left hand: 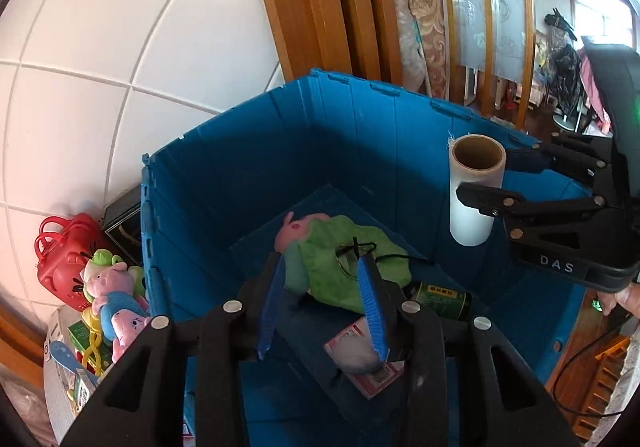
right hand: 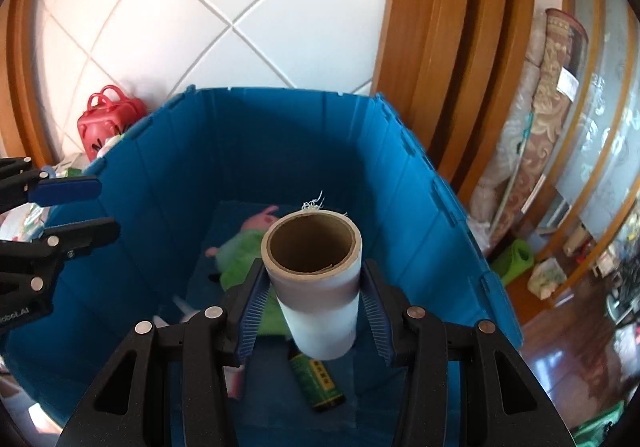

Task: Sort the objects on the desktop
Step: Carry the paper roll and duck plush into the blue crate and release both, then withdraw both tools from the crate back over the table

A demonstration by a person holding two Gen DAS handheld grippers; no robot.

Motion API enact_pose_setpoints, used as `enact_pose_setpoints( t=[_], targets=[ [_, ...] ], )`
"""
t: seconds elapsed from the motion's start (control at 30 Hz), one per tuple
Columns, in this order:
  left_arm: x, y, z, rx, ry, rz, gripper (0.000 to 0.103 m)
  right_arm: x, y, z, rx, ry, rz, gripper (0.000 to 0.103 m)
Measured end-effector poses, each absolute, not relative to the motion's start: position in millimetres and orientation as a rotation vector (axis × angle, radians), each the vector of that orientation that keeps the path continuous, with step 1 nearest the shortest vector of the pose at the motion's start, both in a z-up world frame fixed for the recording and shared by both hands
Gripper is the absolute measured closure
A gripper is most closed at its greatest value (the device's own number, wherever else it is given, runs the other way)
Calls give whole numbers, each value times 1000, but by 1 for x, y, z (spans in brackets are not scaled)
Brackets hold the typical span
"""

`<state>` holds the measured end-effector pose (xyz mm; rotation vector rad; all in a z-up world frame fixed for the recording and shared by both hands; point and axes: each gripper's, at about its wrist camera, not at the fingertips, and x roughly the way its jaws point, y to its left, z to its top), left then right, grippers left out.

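1. Blue plastic is your landmark: the folding crate stands against the tiled wall, and both tools hang above its open top.
2. Your right tool pinches the white roll by its sides, upright, cardboard core facing up, above the crate's floor.
3. Your left tool looks spread with nothing between its pads; the plush toy seen past them lies on the crate's floor.
4. Also on the crate's floor: a green-labelled battery and a red-and-white packet, both beside the plush.
5. Handling, as a judgement: the roll looks light, its film smooth and likely slippery, its hollow core crushable. Hold it mid-height across the diameter with moderate pressure.
6. The plush is soft and will sag; grab a thick fold of the body, not the thin black cord lying on it.
7. More plush toys and a red toy case sit outside the crate's left wall.
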<state>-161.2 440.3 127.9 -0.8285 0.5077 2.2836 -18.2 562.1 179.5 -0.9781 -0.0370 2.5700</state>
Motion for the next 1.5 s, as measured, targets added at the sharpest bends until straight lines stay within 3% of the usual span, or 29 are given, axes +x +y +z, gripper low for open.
enact_pose_setpoints(
  t=[0.23, 0.4, 0.43, 0.5, 0.57, 0.73, 0.9, 1.5],
  targets=[
    [-154, 447, 121, -830, 569, 2284, 66, -18, 577, 164, -1040, -61, 2505, 57],
    [-151, 447, 122, -812, 583, 2315, 34, -16, 580, 169, -1014, -101, 2482, 56],
    [-150, 446, 123, -805, 579, 2321, 32, -15, 580, 169, -1013, -101, 2483, 54],
    [-150, 444, 124, -796, 574, 2329, 29, -15, 579, 168, -1015, -104, 2479, 42],
    [-150, 442, 125, -791, 570, 2336, 28, -13, 579, 166, -1016, -100, 2479, 19],
    [-150, 437, 129, -787, 548, 2355, 26, -8, 578, 169, -986, -73, 2496, 0],
    [-145, 426, 135, -754, 506, 2388, 14, -1, 571, 180, -930, -65, 2516, 0],
    [-125, 355, 154, -638, 310, 2600, 6, -4, 509, 195, -790, -187, 2547, 0]
  ],
)
